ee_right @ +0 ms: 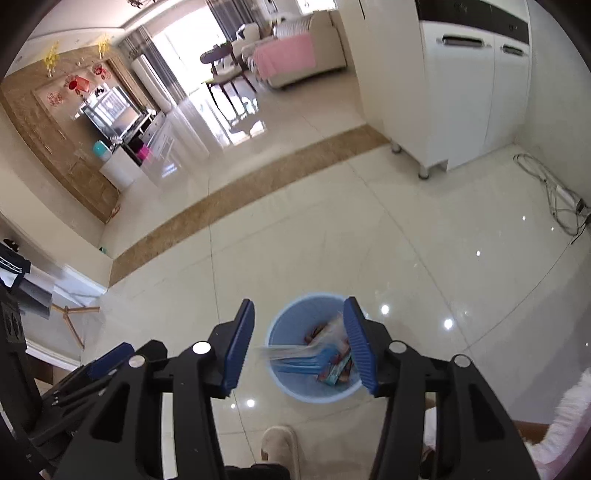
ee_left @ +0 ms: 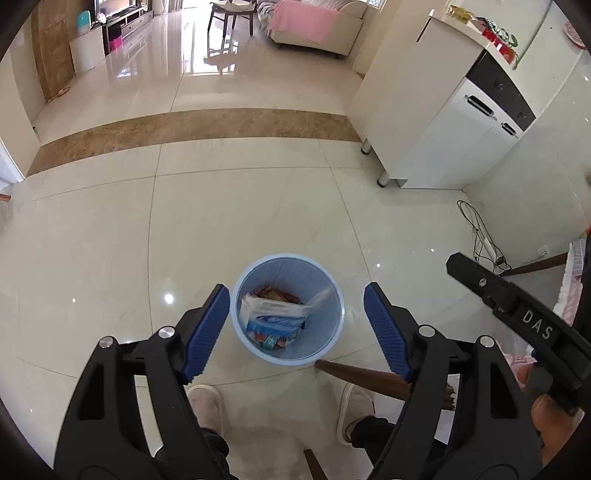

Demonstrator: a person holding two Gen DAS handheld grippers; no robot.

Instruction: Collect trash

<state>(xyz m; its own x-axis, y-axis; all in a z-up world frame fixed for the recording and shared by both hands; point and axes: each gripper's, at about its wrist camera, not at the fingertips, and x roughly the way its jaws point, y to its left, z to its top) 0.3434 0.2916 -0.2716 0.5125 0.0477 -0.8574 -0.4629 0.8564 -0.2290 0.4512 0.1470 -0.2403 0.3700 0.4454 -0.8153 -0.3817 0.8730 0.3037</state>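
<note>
A light blue mesh bin [ee_left: 258, 275] stands on the tiled floor, directly below both grippers. Inside it lie a blue-and-white plastic package [ee_left: 271, 314] and some red and teal wrappers [ee_left: 271, 341]. My left gripper [ee_left: 295, 291] hangs open above the bin with nothing between its blue pads. My right gripper [ee_right: 299, 304] is also open over the bin [ee_right: 280, 321]. Below its pads a blurred blue-and-white wrapper [ee_right: 291, 356] lies across the bin's mouth, touching neither pad. In the left wrist view, the right gripper's black body [ee_left: 517, 314] shows at the right edge.
A person's pale slippers [ee_left: 205, 402] stand just behind the bin, beside a brown wooden leg [ee_left: 362, 376]. A white cabinet [ee_left: 461, 129] on short metal feet stands to the right, with loose cables [ee_left: 480, 236] on the floor near it. A sofa with a pink blanket [ee_left: 306, 18] is far back.
</note>
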